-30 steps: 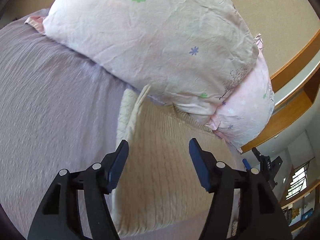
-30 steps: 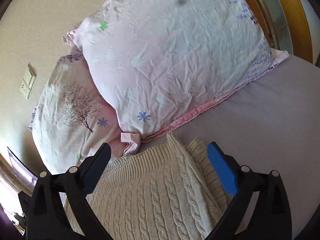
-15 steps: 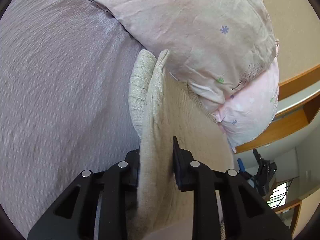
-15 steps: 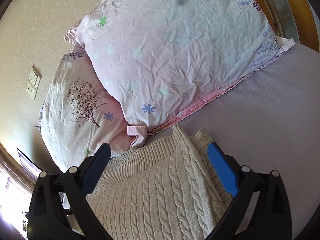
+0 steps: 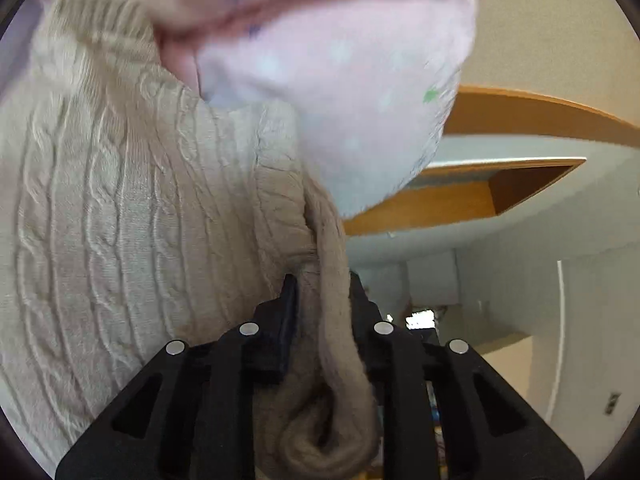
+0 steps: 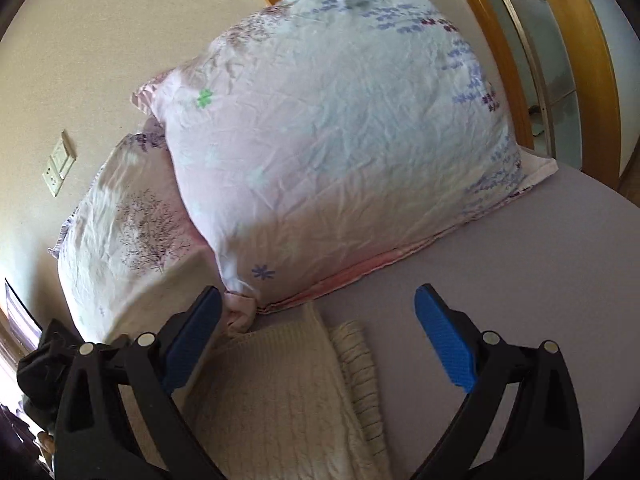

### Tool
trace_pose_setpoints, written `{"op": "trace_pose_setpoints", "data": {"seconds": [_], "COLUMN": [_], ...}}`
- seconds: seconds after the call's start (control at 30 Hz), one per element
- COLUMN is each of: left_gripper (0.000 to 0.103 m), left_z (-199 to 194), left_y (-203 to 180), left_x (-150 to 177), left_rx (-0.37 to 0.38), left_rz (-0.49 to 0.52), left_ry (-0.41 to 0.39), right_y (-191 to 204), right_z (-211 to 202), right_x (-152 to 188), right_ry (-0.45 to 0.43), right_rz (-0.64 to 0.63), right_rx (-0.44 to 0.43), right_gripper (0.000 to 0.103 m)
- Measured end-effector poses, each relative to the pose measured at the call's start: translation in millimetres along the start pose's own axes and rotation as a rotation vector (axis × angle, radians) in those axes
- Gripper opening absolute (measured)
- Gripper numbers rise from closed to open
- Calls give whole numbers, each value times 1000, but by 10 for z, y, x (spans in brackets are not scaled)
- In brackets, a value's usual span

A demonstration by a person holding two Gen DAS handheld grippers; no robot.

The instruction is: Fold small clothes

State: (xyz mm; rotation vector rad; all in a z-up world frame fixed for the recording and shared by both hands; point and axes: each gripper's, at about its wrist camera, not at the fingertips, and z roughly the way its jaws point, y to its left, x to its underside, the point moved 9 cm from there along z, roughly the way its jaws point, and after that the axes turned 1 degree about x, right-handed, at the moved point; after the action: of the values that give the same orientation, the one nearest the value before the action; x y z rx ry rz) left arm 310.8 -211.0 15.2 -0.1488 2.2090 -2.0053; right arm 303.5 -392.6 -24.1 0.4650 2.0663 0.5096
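A cream cable-knit sweater (image 5: 120,240) lies on the lilac bed sheet, its far edge against the pillows. My left gripper (image 5: 320,292) is shut on a bunched edge of the sweater, which hangs in a roll between the fingers. In the right wrist view the sweater (image 6: 276,392) lies folded below my right gripper (image 6: 318,312), with its ribbed hem (image 6: 360,368) along the right side. The right gripper is open and empty, hovering above the sweater's far corner.
Two floral pink pillows (image 6: 332,152) lean on the beige wall at the head of the bed (image 6: 520,300). A wooden door frame (image 6: 600,80) stands at the right. A wall socket (image 6: 58,168) is at the left. A wooden shelf (image 5: 480,192) shows behind the left gripper.
My left gripper closed on the sweater's edge and then swung round with it, lifting the fabric. My right gripper drew back a little and stayed open.
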Motion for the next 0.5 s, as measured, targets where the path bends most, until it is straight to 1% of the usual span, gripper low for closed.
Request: {"op": "trace_pose_setpoints", "data": {"seconds": [0.03,0.07,0.1,0.13,0.17,0.2,0.23,0.27,0.3,0.33,0.37,0.4,0.43,0.5], "left_gripper": [21,21,21,29,39,62,73,73,73,75,76,76,76,76], "left_z": [136,172,115,-6,-173,-383,-594,-793,-968,-1082,-1182,-1250,-1306,-1303], "left_y": [24,-30,-121,-209,-273,-311,-309,-284,-219,-129,-23,86,233,442], "left_x": [64,124,156,158,134,86,27,-34,-99,-138,-165,-179,-156,-93], "left_rx": [28,59,56,35,8,-37,-104,-189,-298,-393,-475,-527,-542,-563], "left_rz": [-29,-9,59,133,191,235,272,312,347,371,380,371,351,308], "left_ry": [58,89,85,58,18,-42,-109,-168,-213,-242,-256,-257,-243,-199], "right_y": [-65,-105,-122,-116,-94,-56,-9,12,32,56,84,118,141,155], "right_z": [4,-1,-8,-6,-1,14,44,87,146,204,248,277,299,347], "right_x": [-8,-15,-22,-2,19,61,111,168,238,317,392,456,504,596], "right_ry": [18,31,46,65,85,114,146,178,213,253,290,319,339,365], "right_rz": [33,57,73,81,83,74,54,31,9,-8,-20,-29,-44,-84], "right_rx": [-18,-43,-68,-90,-112,-130,-140,-130,-106,-97,-104,-117,-118,-86], "right_gripper": [96,96,96,96,94,93,90,86,83,71,53,45,38,38]}}
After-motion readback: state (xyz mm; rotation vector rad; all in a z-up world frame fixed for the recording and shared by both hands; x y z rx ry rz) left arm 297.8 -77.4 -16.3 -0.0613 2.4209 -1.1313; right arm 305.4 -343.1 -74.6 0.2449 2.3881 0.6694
